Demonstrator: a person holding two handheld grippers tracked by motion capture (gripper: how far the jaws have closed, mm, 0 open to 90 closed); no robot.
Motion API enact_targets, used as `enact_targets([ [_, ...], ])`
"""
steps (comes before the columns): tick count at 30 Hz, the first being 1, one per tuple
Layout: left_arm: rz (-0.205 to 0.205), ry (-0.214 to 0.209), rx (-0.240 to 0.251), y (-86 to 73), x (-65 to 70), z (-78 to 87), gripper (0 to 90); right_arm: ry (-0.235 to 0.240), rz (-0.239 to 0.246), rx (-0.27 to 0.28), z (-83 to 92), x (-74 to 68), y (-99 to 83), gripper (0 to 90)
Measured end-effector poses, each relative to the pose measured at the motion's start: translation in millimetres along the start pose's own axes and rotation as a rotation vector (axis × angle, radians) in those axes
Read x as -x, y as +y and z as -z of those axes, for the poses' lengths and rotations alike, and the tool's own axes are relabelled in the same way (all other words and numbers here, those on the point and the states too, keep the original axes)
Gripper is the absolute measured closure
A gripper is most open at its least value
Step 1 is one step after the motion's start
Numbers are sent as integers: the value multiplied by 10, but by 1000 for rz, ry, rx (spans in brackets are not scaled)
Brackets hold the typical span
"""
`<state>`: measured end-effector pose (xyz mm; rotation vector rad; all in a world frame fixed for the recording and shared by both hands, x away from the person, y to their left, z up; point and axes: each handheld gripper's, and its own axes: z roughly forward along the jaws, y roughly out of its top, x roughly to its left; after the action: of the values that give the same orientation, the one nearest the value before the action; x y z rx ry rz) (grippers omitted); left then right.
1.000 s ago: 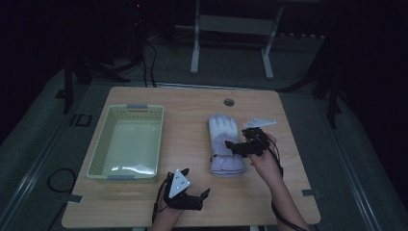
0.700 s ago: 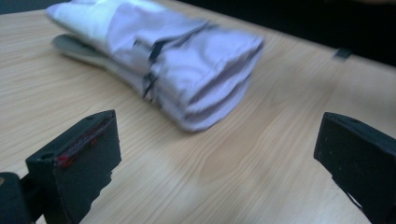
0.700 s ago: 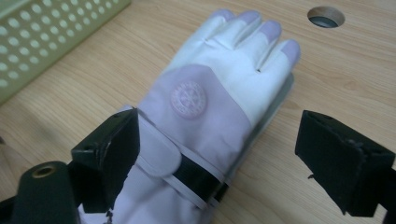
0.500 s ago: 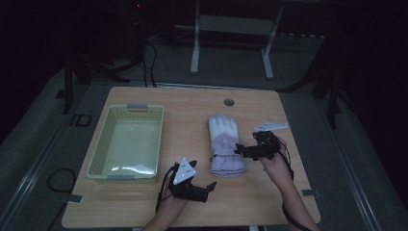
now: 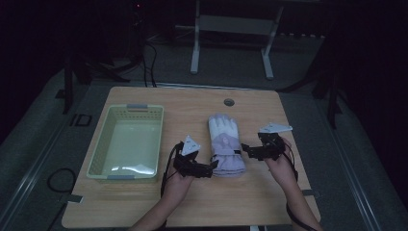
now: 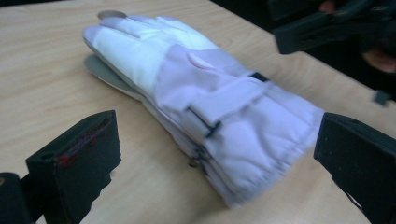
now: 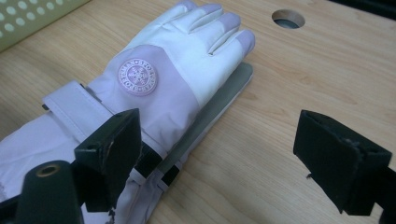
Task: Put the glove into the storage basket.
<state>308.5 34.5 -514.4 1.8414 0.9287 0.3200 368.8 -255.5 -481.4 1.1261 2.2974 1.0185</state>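
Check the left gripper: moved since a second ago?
Yes. In the high view the left gripper has gone up the table and rightward, from near the front edge to the glove's cuff, level with the basket's near rim.

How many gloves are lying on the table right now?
2, stacked: the top glove lies right of the basket, and the edge of a second glove peeks out underneath it. More could be hidden under them.

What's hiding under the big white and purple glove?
A second glove lies under the top glove: its grey edge pokes out along one side. The table is beneath both. The top glove covers the rest of it.
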Motion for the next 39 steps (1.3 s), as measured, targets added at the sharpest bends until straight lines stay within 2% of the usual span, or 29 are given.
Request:
enact_targets([
  [1, -5, -12, 3, 41, -35, -62, 8, -5, -1, 0, -13, 8, -2, 135],
  [3, -5, -12, 3, 41, -35, -62, 8, -1, -6, 2, -25, 13, -1, 135],
  [4, -18, -8, 2, 103, -63, -152, 8, -1, -6, 2, -25, 13, -1, 130],
  [8, -77, 12, -35, 228, -63, -323, 8, 38, -43, 10, -145, 50, 1, 111],
  [14, -56, 36, -92, 363, -138, -573, 8, 36, -28, -15, -292, 44, 15, 179],
  [17, -39, 46, -122, 404, -198, -666, 9, 46, -50, 12, -344, 70, 42, 233],
  [19, -32, 91, -133, 404, -202, -711, 120, 36, -48, 11, -396, 76, 65, 271],
  [20, -40, 88, -145, 396, -204, -723, 153, 30, -44, 10, -418, 70, 69, 273],
  [21, -36, 82, -156, 379, -207, -742, 150, 32, -41, 5, -433, 64, 68, 287],
  [22, -30, 72, -170, 356, -218, -757, 153, 33, -36, -3, -454, 56, 61, 290],
  [23, -25, 82, -189, 331, -235, -769, 161, 24, -28, -6, -471, 44, 49, 292],
  [26, 44, 93, -210, 246, -299, -795, 168, 27, -25, -32, -535, 19, -10, 297],
  [28, 64, 86, -237, 191, -325, -819, 174, 48, -26, -51, -583, 0, -64, 291],
  [29, 90, 78, -249, 171, -341, -837, 175, 51, -26, -58, -599, -7, -80, 297],
  [31, 104, 69, -269, 161, -350, -868, 180, 69, -39, -98, -653, -16, -108, 320],
  [34, 99, 58, -299, 156, -348, -922, 192, 61, -35, -130, -687, -32, -115, 321],
  [36, 109, 21, -315, 155, -373, -951, 217, 57, -44, -159, -716, -53, -111, 340],
  [39, 159, -46, -338, 143, -443, -990, 265, 104, -75, -182, -735, -39, -108, 461],
])
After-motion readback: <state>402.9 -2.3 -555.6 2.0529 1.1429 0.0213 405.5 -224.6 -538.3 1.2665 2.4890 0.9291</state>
